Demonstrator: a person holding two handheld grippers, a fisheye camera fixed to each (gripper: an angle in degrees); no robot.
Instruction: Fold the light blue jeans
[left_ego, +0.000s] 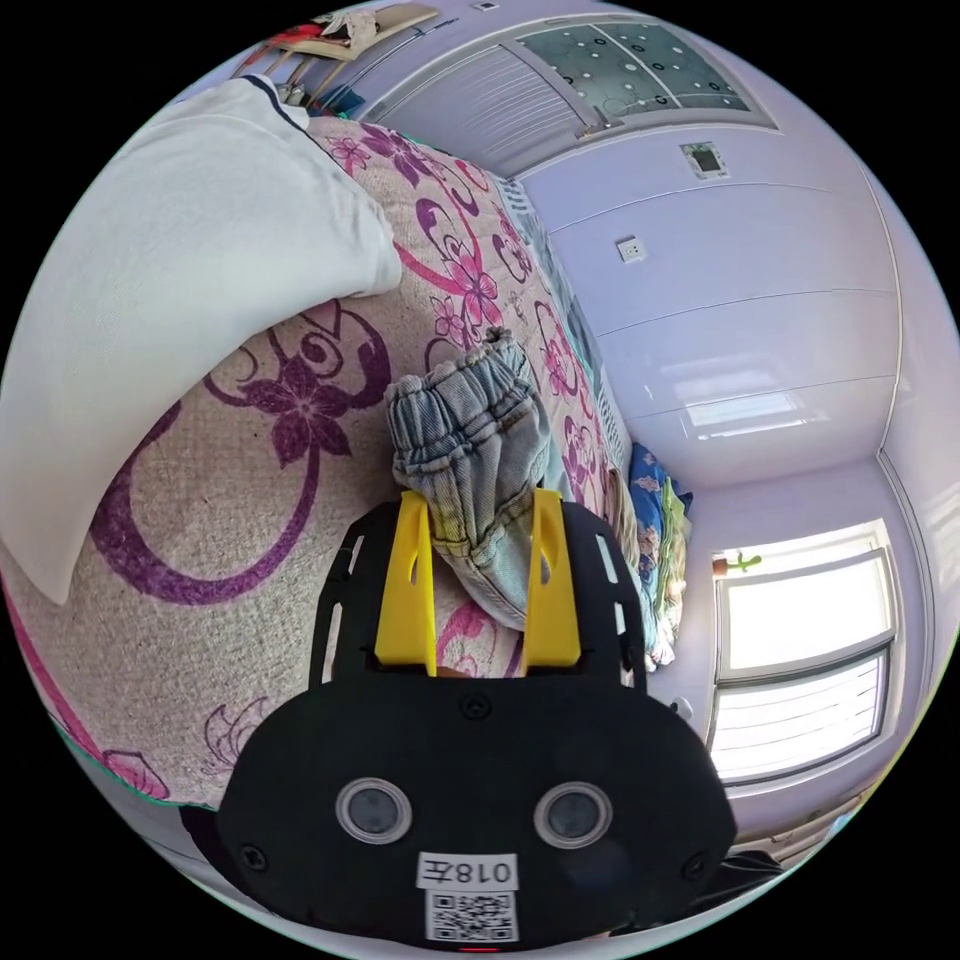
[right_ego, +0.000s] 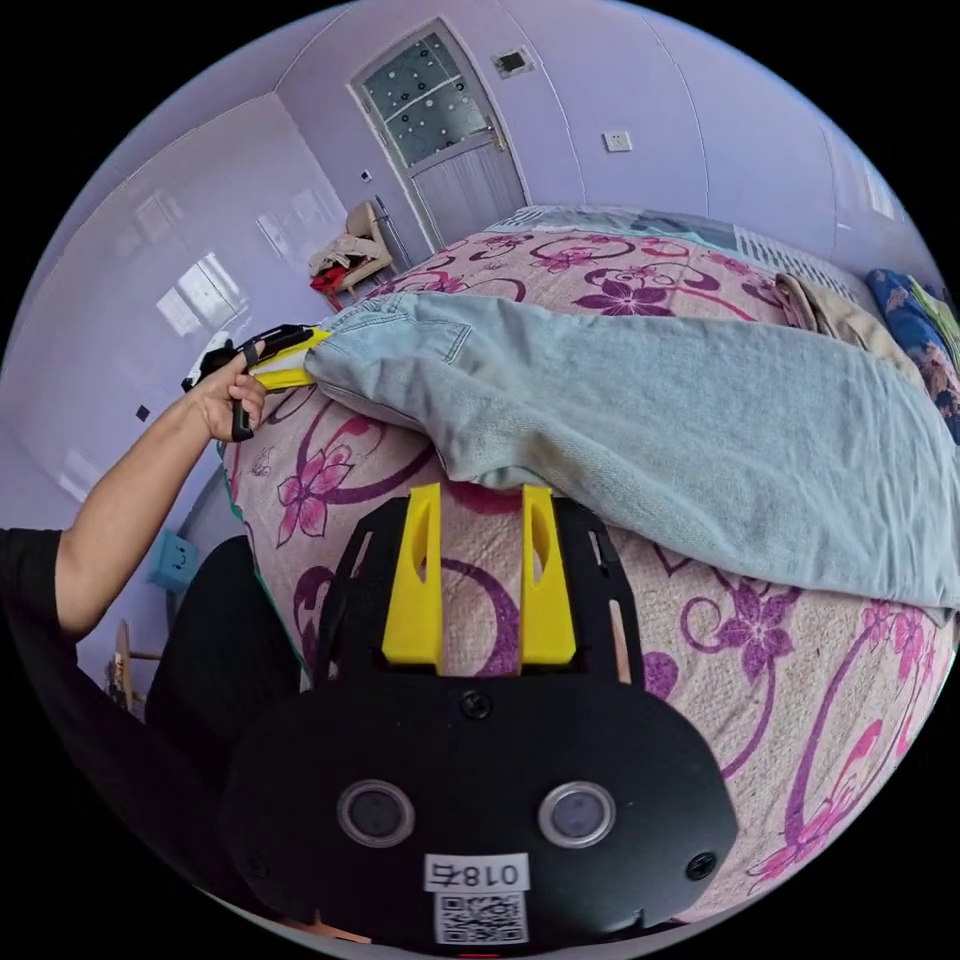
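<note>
Two tongs are working over your floral bed (right_ego: 700, 640).
Left tongs (left_ego: 478, 520) are pinching the light blue jeans (right_ego: 650, 420); right tongs (right_ego: 480, 500) are hovering spread, lilac walls (left_ego: 760, 300) surrounding.

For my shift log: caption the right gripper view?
Open right gripper nears light blue denim jeans on floral bedspread.

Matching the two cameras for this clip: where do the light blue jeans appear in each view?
Left gripper view: bunched elastic waistband of the light blue jeans at centre, clamped between the left gripper jaws.
Right gripper view: the jeans lie across the middle, waist end held at left by the left gripper; the right gripper sits open just below them.
Shared landmark: the floral bedspread.
</note>
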